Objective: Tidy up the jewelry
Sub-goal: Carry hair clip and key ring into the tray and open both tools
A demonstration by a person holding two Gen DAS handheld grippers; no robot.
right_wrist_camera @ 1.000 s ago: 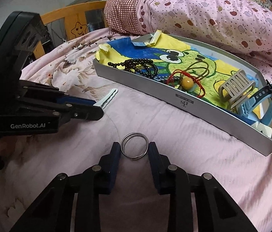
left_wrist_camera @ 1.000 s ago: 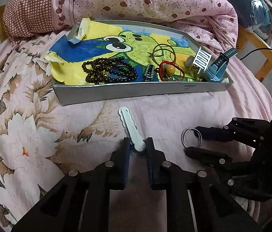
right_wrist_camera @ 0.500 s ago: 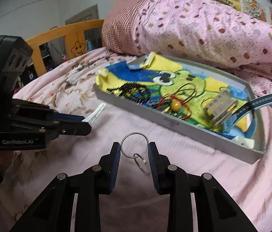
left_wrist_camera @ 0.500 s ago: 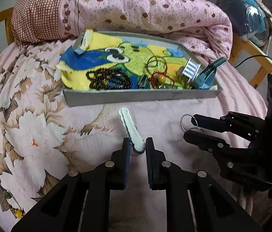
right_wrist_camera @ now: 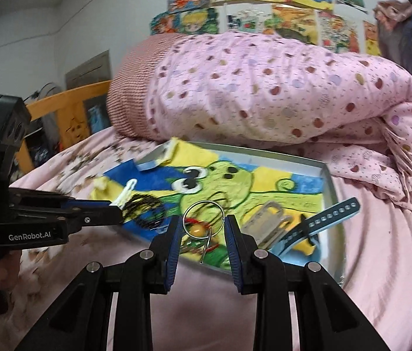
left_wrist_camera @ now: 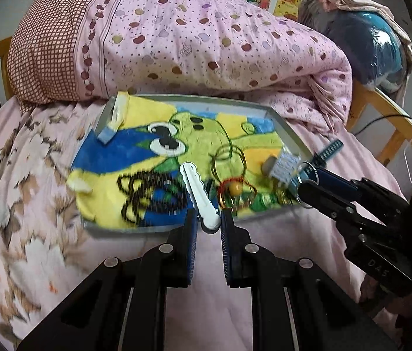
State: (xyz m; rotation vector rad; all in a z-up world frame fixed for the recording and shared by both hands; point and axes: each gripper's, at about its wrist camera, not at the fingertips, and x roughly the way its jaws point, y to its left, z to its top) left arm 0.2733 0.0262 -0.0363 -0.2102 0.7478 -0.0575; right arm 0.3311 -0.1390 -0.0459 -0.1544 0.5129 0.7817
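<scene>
My left gripper (left_wrist_camera: 208, 219) pinches the white hair clip (left_wrist_camera: 198, 194) over the tray (left_wrist_camera: 290, 134); my right gripper (right_wrist_camera: 203, 235) clamps a metal ring (right_wrist_camera: 203, 218). Only the right view shows wall drawings (right_wrist_camera: 264, 5). The blurred beads (left_wrist_camera: 144, 196) are unclear.

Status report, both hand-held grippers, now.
Left hand-held gripper shut on white clip. Right hand-held gripper shut on metal ring. Both over tray. Nothing in the way.

A white wavy hair clip (left_wrist_camera: 198, 196) is held above the grey tray (left_wrist_camera: 290, 134). A metal key ring (right_wrist_camera: 203, 219) hangs over the tray's front, near black beads (left_wrist_camera: 144, 196).
</scene>
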